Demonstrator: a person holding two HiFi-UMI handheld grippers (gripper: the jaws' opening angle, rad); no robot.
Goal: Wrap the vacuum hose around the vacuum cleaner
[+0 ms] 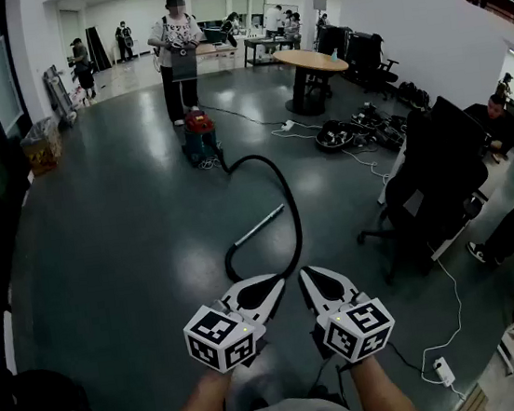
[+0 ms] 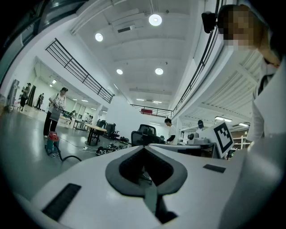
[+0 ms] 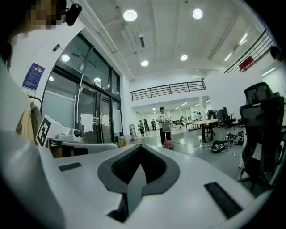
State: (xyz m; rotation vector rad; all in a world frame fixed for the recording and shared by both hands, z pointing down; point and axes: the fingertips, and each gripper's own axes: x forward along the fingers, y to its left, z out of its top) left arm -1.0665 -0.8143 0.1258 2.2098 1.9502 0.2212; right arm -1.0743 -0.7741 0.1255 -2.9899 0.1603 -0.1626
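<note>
Glossy dark grey floor [image 1: 123, 255] of a big open hall: white walls, round ceiling lamps, black railing of an upper gallery high on the right-hand wall. Well out on that floor, a red-topped teal canister vacuum cleaner [image 1: 199, 138], upright. From its base, a black vacuum hose [image 1: 287, 207], arched over and then down in a long curve toward the camera. Looped back at the near end into a silver metal wand tube [image 1: 261, 224] lying flat on the floor. Not wrapped round the vacuum cleaner anywhere.

Just behind the vacuum cleaner, a standing person in a light top [image 1: 177, 41]. To its right, a round wooden tabletop on a dark pedestal [image 1: 311, 61]. Nearer than that, a tangle of black gear and white cables [image 1: 351, 133] spread over the floor. Farther right of the vacuum cleaner and much nearer the camera, a black office chair [image 1: 436, 172] and a white power strip [image 1: 442, 371] on a white lead. Left of the vacuum cleaner, against the wall, a brown cardboard box [image 1: 41, 146].

Well short of the vacuum cleaner, by the near bend of the hose, left hand-held gripper [image 1: 275, 286] and right hand-held gripper [image 1: 310, 277] side by side, roughly level. Jaws of both pressed fully together, nothing between them. Contact with the hose not discernible.
</note>
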